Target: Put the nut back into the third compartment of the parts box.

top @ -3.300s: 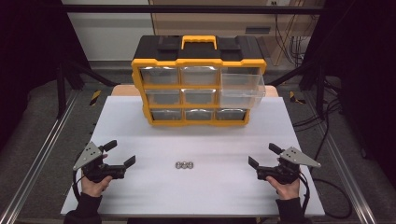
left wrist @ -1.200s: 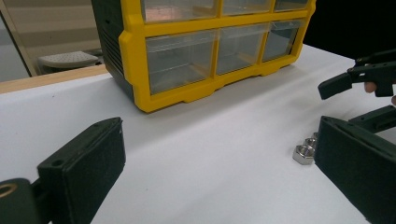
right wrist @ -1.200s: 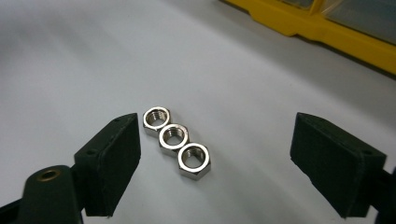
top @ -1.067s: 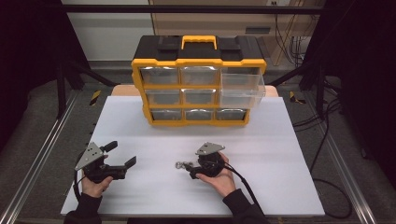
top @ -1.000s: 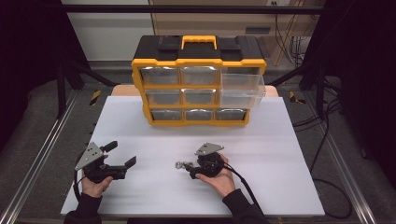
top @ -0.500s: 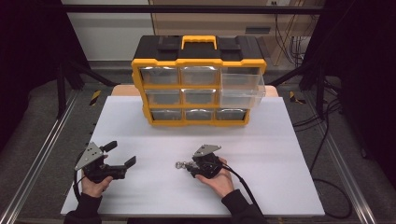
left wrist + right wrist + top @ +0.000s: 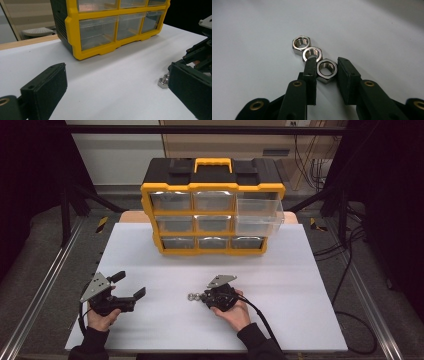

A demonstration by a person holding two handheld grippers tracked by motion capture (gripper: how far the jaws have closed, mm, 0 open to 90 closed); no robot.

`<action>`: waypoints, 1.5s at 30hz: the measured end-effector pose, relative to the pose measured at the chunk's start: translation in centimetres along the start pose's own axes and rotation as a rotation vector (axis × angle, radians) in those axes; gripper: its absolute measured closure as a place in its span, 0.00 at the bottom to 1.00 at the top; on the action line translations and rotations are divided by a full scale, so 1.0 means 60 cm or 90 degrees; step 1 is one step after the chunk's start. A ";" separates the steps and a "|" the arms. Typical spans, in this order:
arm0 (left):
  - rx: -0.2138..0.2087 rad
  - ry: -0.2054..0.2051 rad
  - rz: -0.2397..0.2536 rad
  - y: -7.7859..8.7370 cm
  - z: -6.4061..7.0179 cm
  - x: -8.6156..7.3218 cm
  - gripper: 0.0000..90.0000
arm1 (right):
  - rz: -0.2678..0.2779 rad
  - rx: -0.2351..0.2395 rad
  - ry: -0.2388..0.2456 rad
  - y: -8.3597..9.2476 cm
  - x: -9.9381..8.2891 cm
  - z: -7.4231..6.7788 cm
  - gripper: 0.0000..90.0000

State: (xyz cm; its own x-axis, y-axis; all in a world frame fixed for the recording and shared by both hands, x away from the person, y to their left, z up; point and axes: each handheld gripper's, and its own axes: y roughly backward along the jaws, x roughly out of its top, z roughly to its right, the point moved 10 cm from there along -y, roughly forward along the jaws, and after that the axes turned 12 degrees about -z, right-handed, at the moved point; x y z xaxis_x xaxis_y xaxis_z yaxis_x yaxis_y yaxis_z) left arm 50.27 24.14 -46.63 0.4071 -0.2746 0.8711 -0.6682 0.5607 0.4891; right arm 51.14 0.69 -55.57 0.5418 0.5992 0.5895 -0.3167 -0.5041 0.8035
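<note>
- On the white table, the right gripper has just closed its jaws on the nearest nut of three.
- Left gripper waits open, empty.
- Risk: the left pad, touching the middle nut, could drag it along.

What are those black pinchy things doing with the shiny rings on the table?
A person holds a pair of tongs in each hand. The right tongs have just been closing around the nearest nut, one of three steel nuts lying in a row on the white table. That nut sits between the pads and still rests on the table. The left tongs are open and hold nothing. Behind stands a yellow drawer cabinet with one clear drawer pulled out.
</note>
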 end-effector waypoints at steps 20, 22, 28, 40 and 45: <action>0.001 -0.003 0.001 0.001 0.000 0.001 0.03 | 0.073 0.004 -0.015 0.086 0.017 0.015 0.78; 0.000 -0.003 0.002 0.001 0.001 0.001 0.03 | 0.085 0.004 -0.021 0.101 0.018 0.019 0.78; 0.001 -0.002 0.000 0.001 0.000 0.000 0.03 | 0.109 -0.004 -0.029 0.140 0.021 0.030 0.78; 0.003 -0.005 -0.006 -0.002 0.000 -0.002 0.03 | 0.186 -0.036 -0.032 0.249 0.046 0.052 0.78; 0.005 -0.005 -0.007 -0.003 0.000 -0.003 0.03 | 0.210 -0.052 -0.033 0.284 0.053 0.061 0.78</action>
State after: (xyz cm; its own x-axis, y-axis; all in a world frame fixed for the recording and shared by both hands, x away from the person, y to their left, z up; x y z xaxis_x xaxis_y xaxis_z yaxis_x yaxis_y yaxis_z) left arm 50.30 24.08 -46.88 0.4095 -0.2874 0.8659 -0.6685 0.5514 0.4991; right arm 50.33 -8.28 -40.27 0.4389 0.3787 0.8148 -0.5413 -0.6124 0.5762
